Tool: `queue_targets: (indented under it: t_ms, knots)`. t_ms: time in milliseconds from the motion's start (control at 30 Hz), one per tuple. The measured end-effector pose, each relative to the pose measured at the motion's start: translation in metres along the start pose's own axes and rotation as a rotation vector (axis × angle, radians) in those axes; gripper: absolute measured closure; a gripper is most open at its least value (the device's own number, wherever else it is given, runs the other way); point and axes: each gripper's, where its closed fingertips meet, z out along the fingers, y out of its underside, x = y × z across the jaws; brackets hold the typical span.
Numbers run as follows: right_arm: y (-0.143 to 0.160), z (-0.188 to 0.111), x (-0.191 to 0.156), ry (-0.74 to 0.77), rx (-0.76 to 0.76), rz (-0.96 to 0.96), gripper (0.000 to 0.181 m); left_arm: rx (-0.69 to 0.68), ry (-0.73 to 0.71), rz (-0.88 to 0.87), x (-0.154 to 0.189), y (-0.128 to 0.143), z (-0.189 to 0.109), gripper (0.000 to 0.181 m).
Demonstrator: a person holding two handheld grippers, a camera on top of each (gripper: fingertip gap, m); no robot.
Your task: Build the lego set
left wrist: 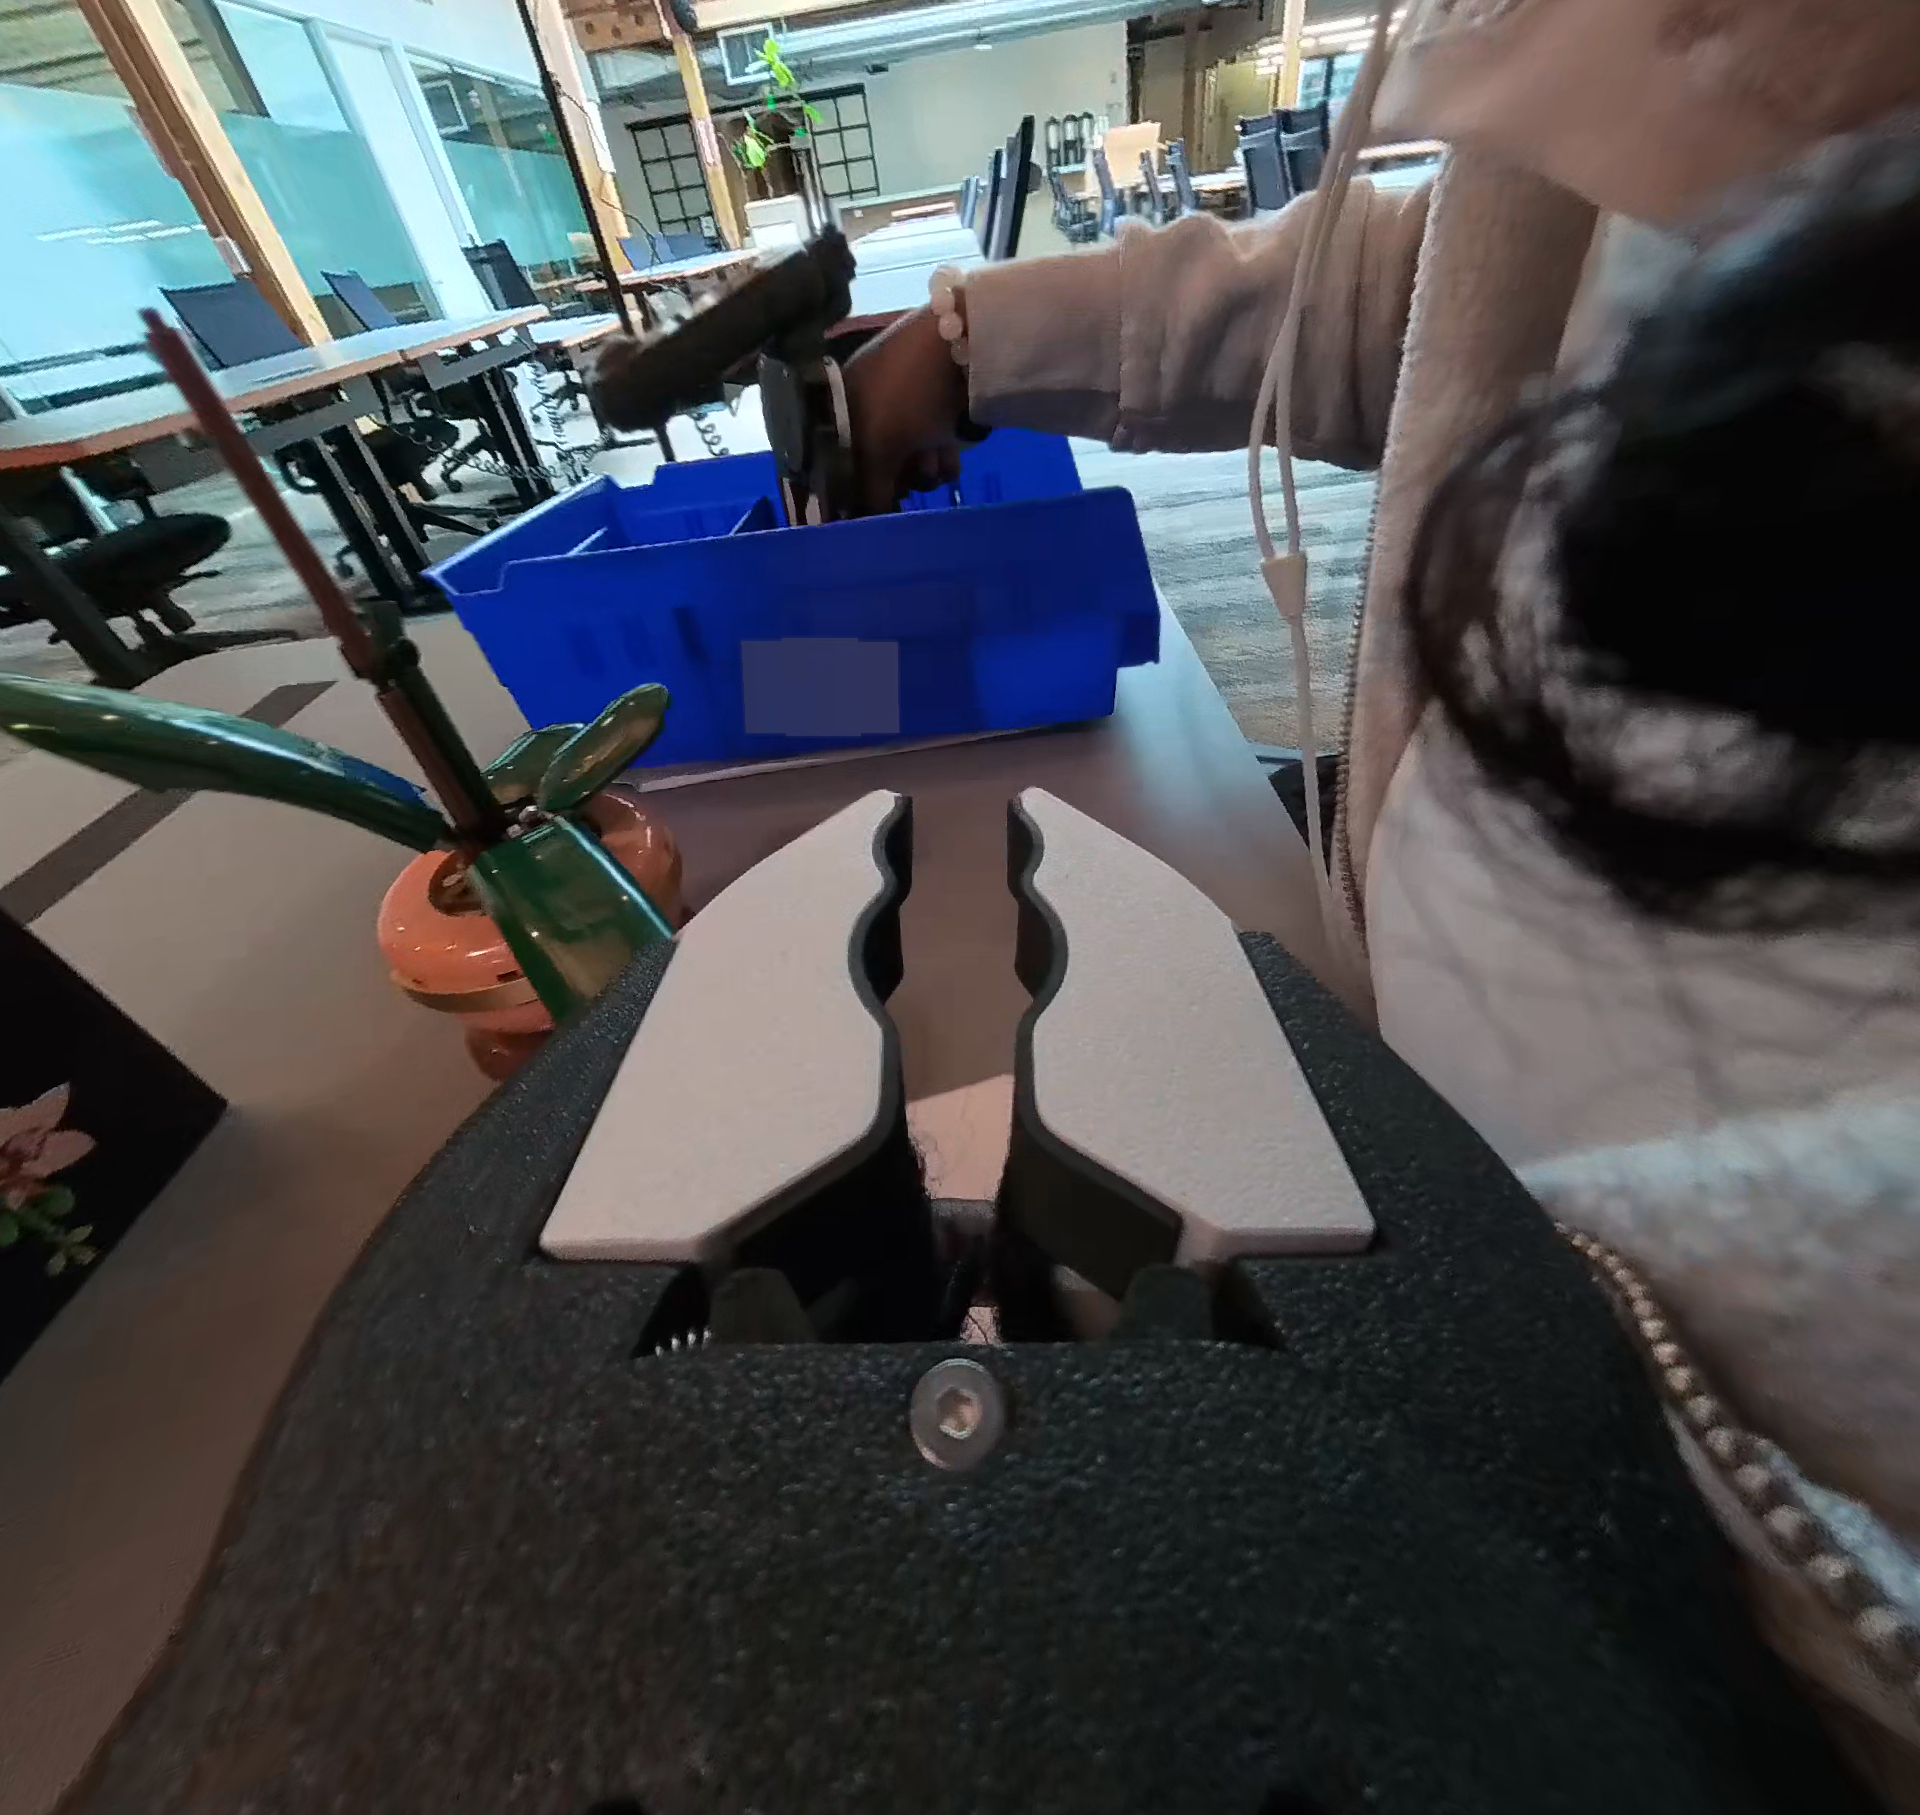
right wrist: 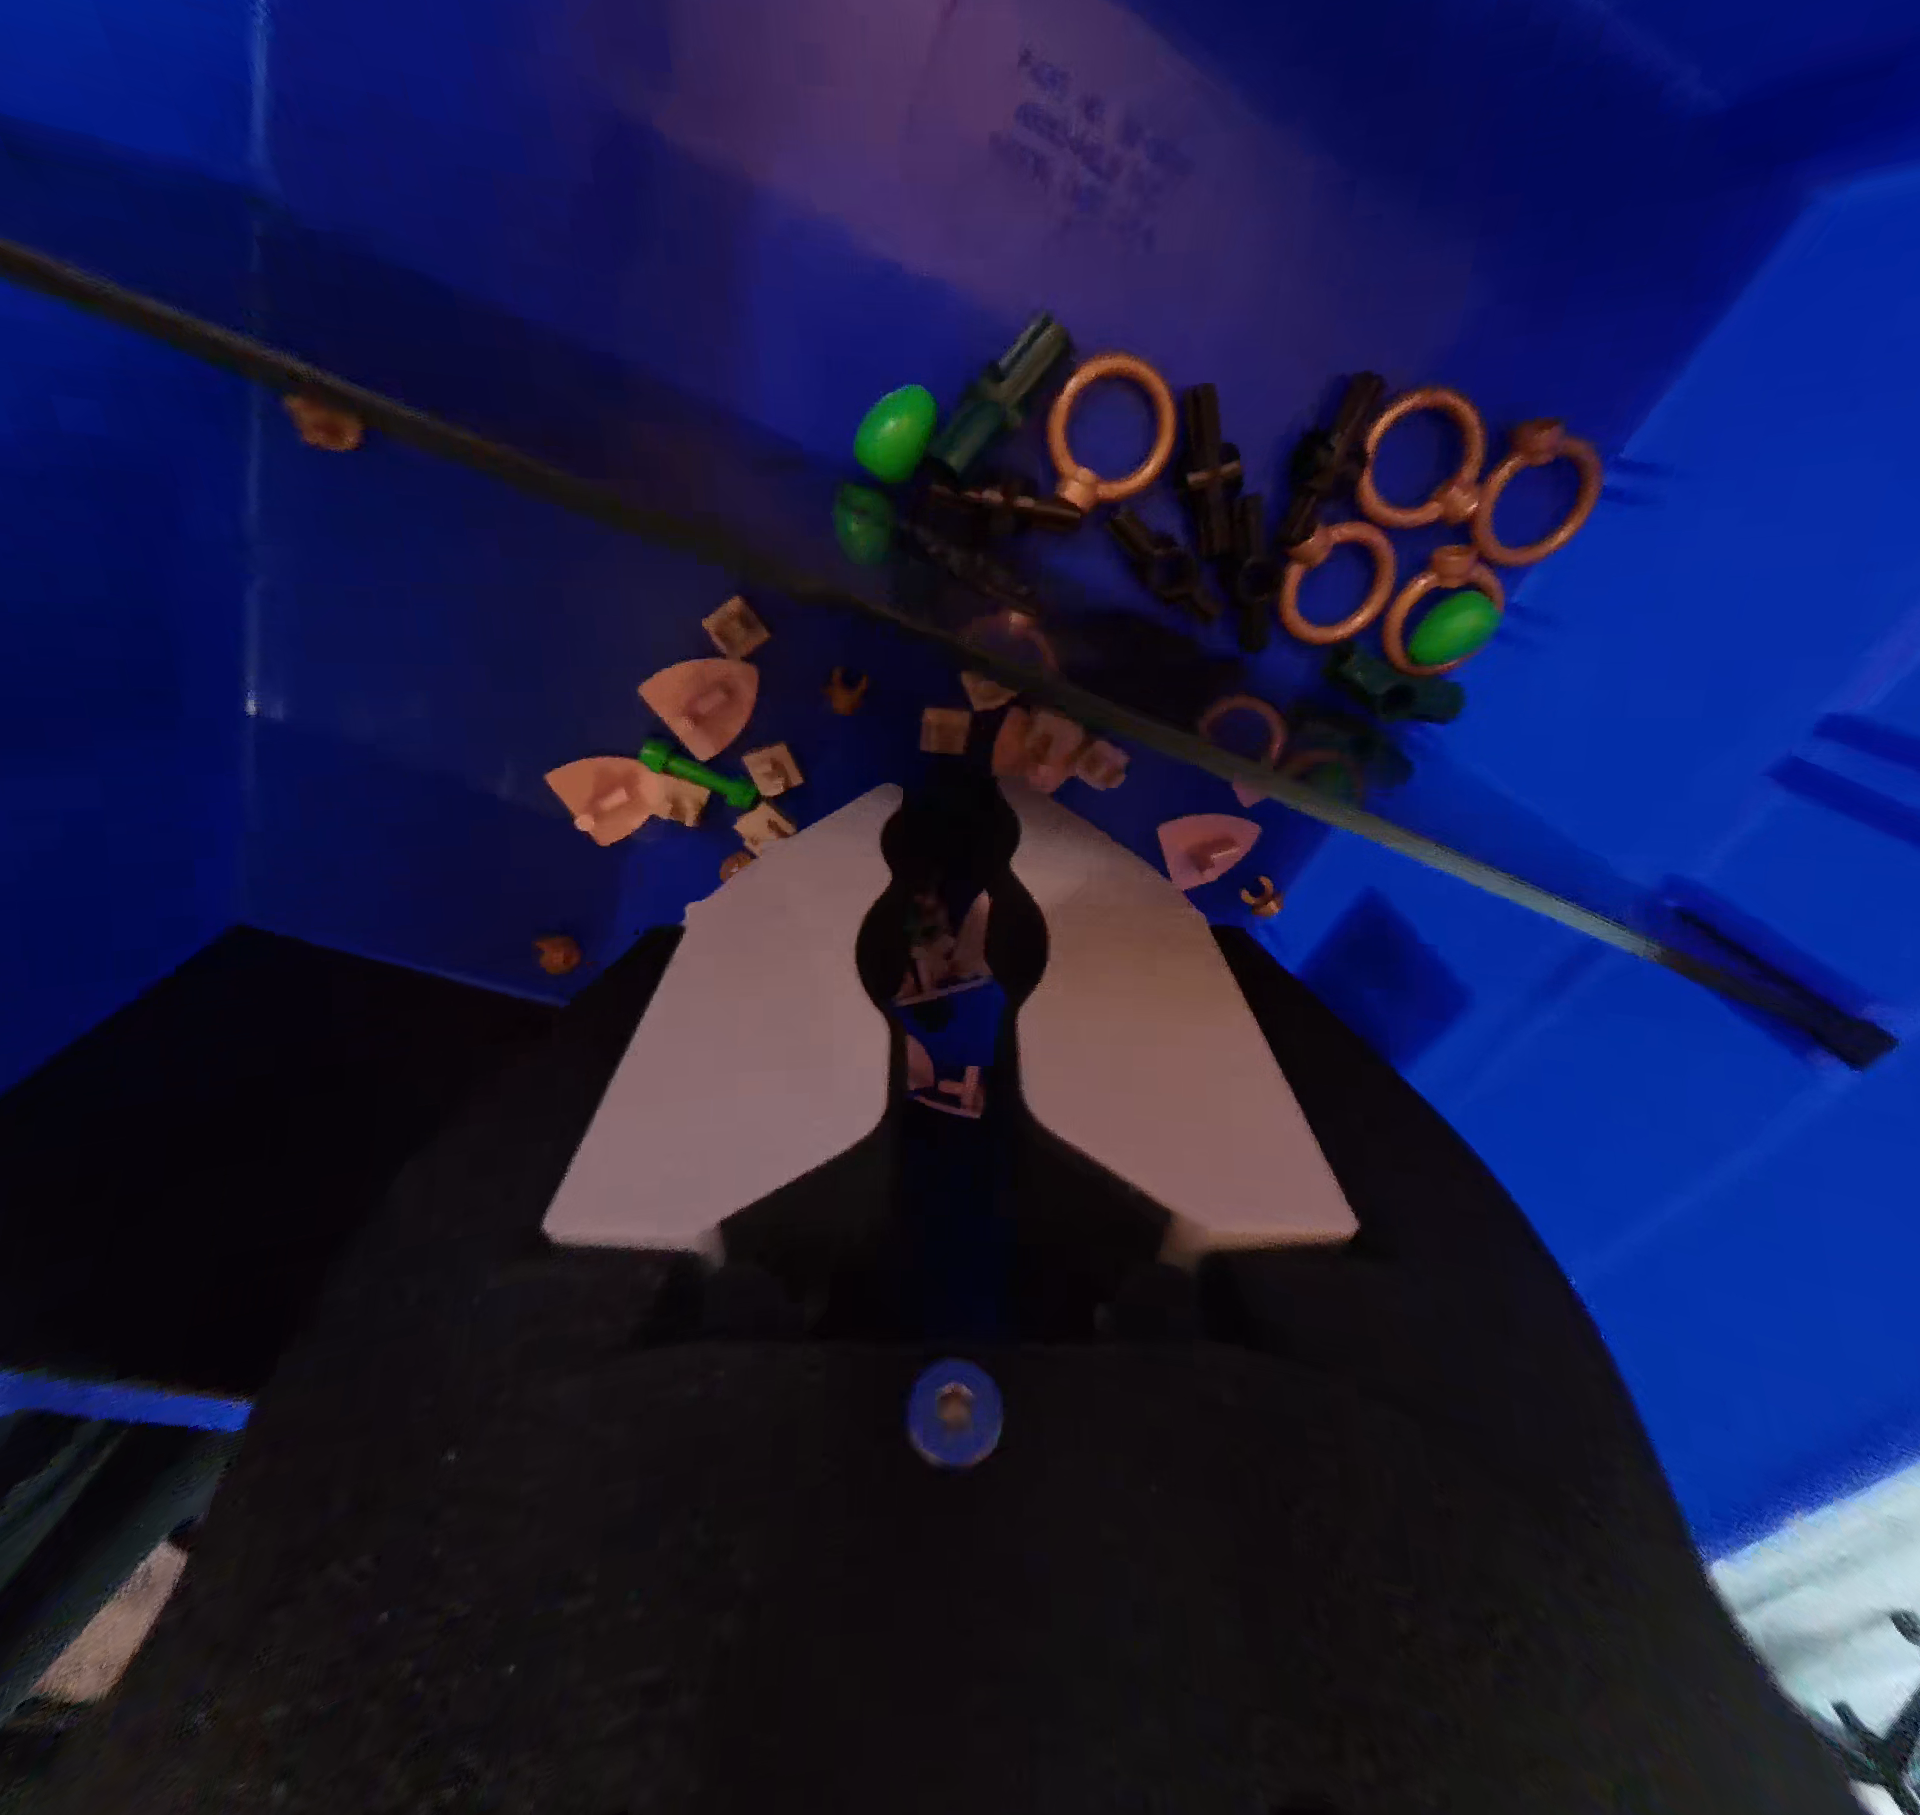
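Note:
A lego plant (left wrist: 520, 892) with green leaves and a brown stem (left wrist: 260, 498) stands in an orange pot on the table, left of my left gripper (left wrist: 958, 809). The left gripper is open and empty above the table. A hand holds my right gripper (left wrist: 805, 477) down inside the blue bin (left wrist: 935, 612). In the right wrist view the right gripper (right wrist: 956, 799) has its jaws shut just over loose pieces on the bin floor: pink petals (right wrist: 701, 705), copper rings (right wrist: 1112, 430), green ovals (right wrist: 894, 432) and dark connectors (right wrist: 1210, 477). I see no piece clearly between its tips.
A long thin dark rod (right wrist: 520, 461) crosses the bin slantwise above the pieces. A black box with a flower picture (left wrist: 62, 1142) lies at the left table edge. The person's body in a light jacket (left wrist: 1610, 830) fills the right side. Desks and chairs stand behind. The left gripper's tips are roughly 35 cm from the right gripper's. My right tips are about 30 cm from the lego plant (left wrist: 520, 892), my left tips only 12 cm.

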Motion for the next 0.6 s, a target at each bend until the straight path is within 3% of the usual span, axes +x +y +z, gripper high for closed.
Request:
queue_targets:
  t_ms: [33, 167, 300, 400, 467, 533, 600]
  knots:
    - [0.001, 0.001, -0.001, -0.008, -0.008, -0.006, 0.175, 0.006, -0.009, 0.002, 0.000, -0.001, -0.004, 0.165]
    - [-0.010, -0.021, -0.008, -0.015, 0.125, -0.018, 0.176, 0.029, -0.047, 0.017, 0.001, -0.004, -0.022, 0.165]
    - [-0.036, -0.084, -0.033, -0.055, 0.451, 0.013, 0.176, 0.035, -0.070, 0.031, 0.004, -0.002, -0.036, 0.164]
    - [-0.069, -0.156, -0.113, -0.260, 0.848, -0.110, 0.176, 0.019, -0.074, 0.046, 0.007, 0.002, -0.044, 0.164]
    - [-0.075, -0.183, -0.174, -0.384, 0.993, -0.207, 0.176, -0.013, -0.079, 0.063, 0.009, 0.009, -0.050, 0.164]
    - [-0.077, -0.177, -0.236, -0.432, 1.038, -0.333, 0.176, -0.043, -0.086, 0.075, 0.010, 0.014, -0.057, 0.163]
    - [-0.082, -0.138, -0.289, -0.394, 0.973, -0.446, 0.176, -0.051, -0.084, 0.073, 0.014, 0.016, -0.065, 0.163]
